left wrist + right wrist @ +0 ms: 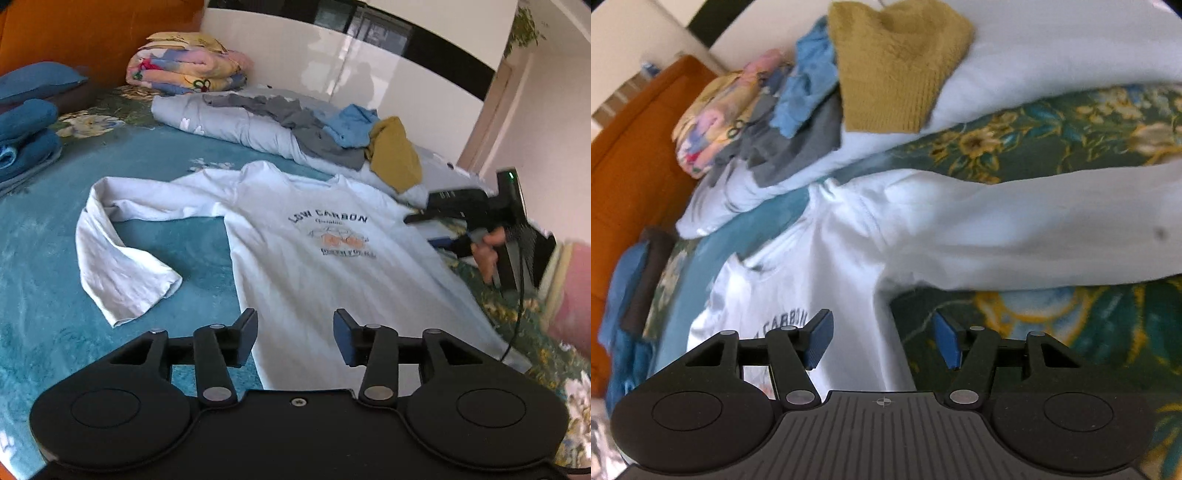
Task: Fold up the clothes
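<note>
Covering nearly the whole scene, the bed, under its teal floral spread, is carrying everything, and a pale grey duvet is lying along its far side with a heap of unfolded clothes on top: a grey garment, a blue one and a mustard knitted sweater. Nearer, a white long-sleeved shirt printed "LOW CARBON" is lying face up and spread flat, its body not yet folded; one sleeve is bending back on itself on the spread, while the other sleeve is stretching straight out sideways. Judging by this, the folding is only beginning: the shirt is laid out, no fold is showing, and the heap is waiting. The left gripper is hovering over the shirt's lower body with its jaws standing partly apart and nothing between them. The right gripper is hanging beside the shirt's side seam below the outstretched sleeve, jaws likewise apart and empty.
</note>
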`<move>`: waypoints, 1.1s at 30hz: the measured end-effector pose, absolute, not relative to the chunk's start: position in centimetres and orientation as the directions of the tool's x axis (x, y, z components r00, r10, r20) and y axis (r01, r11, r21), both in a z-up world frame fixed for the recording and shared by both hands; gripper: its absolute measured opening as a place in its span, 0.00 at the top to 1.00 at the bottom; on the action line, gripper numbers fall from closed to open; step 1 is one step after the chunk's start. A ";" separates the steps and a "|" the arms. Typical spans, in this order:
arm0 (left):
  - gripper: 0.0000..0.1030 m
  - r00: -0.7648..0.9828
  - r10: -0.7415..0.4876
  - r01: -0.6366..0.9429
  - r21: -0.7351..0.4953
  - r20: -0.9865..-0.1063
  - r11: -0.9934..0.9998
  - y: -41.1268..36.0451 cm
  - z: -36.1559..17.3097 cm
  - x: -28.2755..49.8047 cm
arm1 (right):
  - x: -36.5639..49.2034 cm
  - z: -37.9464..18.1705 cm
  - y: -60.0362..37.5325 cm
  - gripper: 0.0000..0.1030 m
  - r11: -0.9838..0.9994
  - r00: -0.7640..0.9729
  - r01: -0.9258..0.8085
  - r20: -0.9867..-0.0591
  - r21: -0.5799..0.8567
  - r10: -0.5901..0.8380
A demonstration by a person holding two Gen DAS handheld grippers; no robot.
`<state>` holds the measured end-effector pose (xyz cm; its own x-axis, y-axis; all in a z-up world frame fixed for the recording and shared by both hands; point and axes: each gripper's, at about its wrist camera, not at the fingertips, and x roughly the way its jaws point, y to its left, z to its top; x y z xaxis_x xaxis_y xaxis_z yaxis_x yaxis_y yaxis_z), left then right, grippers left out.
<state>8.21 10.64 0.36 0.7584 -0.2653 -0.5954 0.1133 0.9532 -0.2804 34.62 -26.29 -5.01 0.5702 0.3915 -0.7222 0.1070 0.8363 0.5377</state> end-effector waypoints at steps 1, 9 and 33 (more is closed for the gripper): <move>0.58 0.754 -0.268 0.112 -0.285 -0.600 0.952 10.7 0.2 8.4 | 35.1 -5.2 -26.2 0.46 0.829 0.569 0.119 -0.722 0.546 0.394; 0.57 0.718 -0.308 0.128 -0.317 -0.624 0.940 10.4 -1.2 9.2 | 37.9 -6.5 -27.3 0.85 0.768 0.558 0.200 -0.715 0.609 0.422; 0.48 0.709 -0.330 0.131 -0.343 -0.624 0.930 10.6 -1.2 7.1 | 24.2 0.9 -30.5 0.67 0.914 0.604 -0.097 -0.707 0.394 0.369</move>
<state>7.13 10.57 -1.17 0.7086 -0.3299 -0.6237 0.1308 0.9301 -0.3433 24.19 -30.52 0.91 0.6036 0.3687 -0.7070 -0.0973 0.9141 0.3936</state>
